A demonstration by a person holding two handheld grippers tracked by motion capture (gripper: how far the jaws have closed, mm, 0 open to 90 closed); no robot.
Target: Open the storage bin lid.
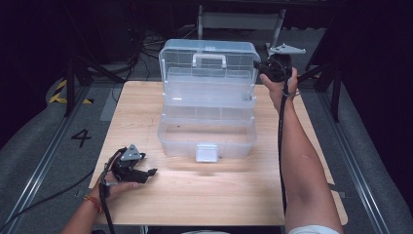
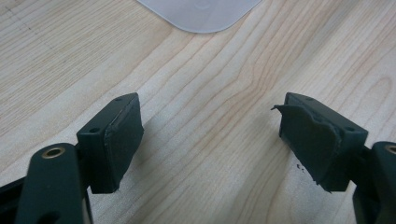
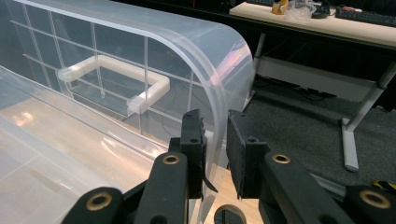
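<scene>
- Two grippers, one job, as I read the high view: my right gripper (image 1: pixel 263 68) sits at the upper right edge of the raised lid (image 1: pixel 209 61) of the clear plastic toolbox (image 1: pixel 207 105), which stands open at the far middle of the wooden table (image 1: pixel 195 195). My left gripper (image 1: pixel 146 173) rests low on the table near the front left corner, well apart from the box. Nothing steadies the base — a hard push on the lid could slide or tip the whole box.
- Left gripper view: jaws stand wide with nothing but bare wood between them; the white latch (image 2: pixel 201 14) of the box lies ahead. One pad (image 2: pixel 310 140) looks torn, so I'd expect a poorer hold there.
- Right gripper view: jaws are narrow, pinching the thin curved lid wall (image 3: pixel 215 93) beside the white handle (image 3: pixel 114 77). Smooth plastic, small bite — I judge it may slip out and let the lid drop.
</scene>
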